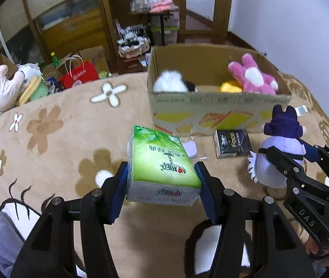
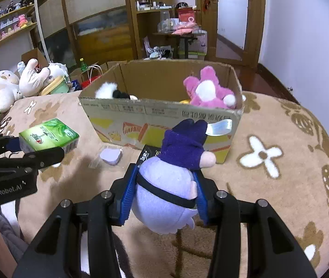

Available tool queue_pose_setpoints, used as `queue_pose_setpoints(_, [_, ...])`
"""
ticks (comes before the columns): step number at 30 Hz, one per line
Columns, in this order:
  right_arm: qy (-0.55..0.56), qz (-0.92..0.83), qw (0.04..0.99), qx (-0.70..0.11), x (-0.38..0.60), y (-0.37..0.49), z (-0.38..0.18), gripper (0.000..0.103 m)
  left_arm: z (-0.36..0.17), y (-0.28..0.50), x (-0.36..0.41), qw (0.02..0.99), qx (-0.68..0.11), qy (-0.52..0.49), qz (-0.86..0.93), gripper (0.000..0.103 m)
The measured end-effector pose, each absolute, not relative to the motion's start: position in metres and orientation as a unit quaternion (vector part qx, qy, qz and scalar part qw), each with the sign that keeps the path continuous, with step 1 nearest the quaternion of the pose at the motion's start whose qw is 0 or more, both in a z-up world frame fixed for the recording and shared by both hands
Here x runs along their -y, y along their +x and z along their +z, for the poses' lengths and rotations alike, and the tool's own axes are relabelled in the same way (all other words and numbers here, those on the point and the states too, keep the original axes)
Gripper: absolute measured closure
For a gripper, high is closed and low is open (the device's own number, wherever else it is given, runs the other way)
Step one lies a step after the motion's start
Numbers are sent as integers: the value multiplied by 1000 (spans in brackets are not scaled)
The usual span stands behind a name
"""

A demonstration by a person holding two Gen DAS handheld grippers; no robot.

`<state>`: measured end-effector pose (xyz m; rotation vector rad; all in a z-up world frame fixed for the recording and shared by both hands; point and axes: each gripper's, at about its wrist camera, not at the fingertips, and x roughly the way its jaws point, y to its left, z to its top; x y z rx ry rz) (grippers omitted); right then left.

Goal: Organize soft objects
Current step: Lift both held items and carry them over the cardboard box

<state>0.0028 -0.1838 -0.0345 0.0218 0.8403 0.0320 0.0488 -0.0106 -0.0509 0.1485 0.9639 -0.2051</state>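
Green tissue pack (image 1: 162, 164) gripped, purple plush (image 2: 173, 180) gripped, cardboard box (image 2: 164, 113) behind

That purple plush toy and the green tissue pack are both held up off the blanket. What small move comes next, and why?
Probably carry both forward over the cardboard box. The right gripper clamps the purple plush toy, the left gripper the tissue pack, and plush toys already lie inside.

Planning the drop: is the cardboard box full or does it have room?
Room left: cardboard box holds a pink plush and a white plush, bare inner wall between.
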Motion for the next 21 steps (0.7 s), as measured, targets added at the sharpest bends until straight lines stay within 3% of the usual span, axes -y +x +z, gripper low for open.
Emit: queue_pose_setpoints(21, [22, -1, 947, -320, 202, -18, 32, 55, 23, 3, 13, 951, -278, 83, -108, 48])
